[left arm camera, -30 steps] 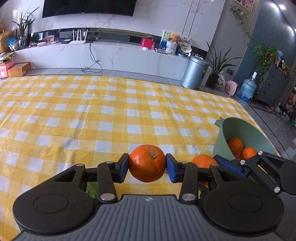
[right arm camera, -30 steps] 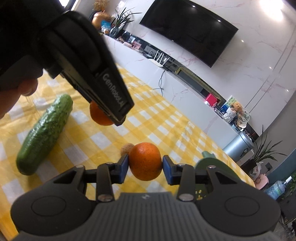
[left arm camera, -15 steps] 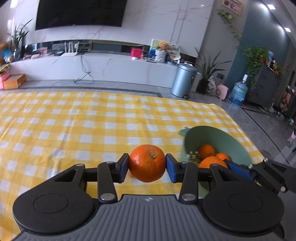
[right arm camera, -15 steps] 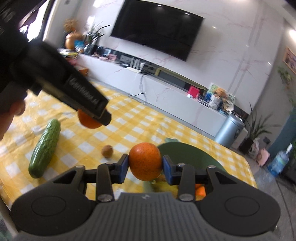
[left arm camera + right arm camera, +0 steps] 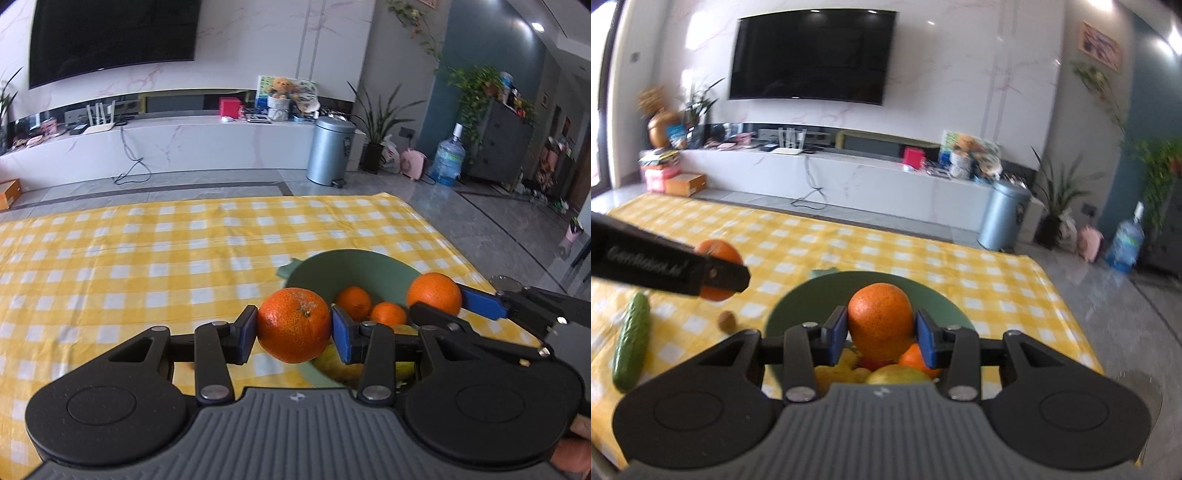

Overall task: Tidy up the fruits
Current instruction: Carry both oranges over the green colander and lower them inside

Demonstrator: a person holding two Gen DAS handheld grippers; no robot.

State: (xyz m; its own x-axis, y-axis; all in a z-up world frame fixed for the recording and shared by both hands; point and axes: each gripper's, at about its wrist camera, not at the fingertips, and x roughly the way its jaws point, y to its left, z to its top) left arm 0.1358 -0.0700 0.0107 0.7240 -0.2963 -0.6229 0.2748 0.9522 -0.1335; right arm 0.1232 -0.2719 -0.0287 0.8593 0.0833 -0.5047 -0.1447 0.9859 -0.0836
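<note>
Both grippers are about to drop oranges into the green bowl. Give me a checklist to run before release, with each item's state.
1. Left gripper clamps its orange: ok.
2. Right gripper clamps its orange: ok.
3. Right orange over the green bowl: ok.
4. Left orange over the bowl: not ok, it hangs at the near rim.
5. Room in the bowl: ok, fruit covers only the bottom.
6. Grippers clear of each other: cannot tell, they look close in the left view.

Left claw (image 5: 294, 329) and right claw (image 5: 881, 330) each clamp an orange, angled downward.
</note>
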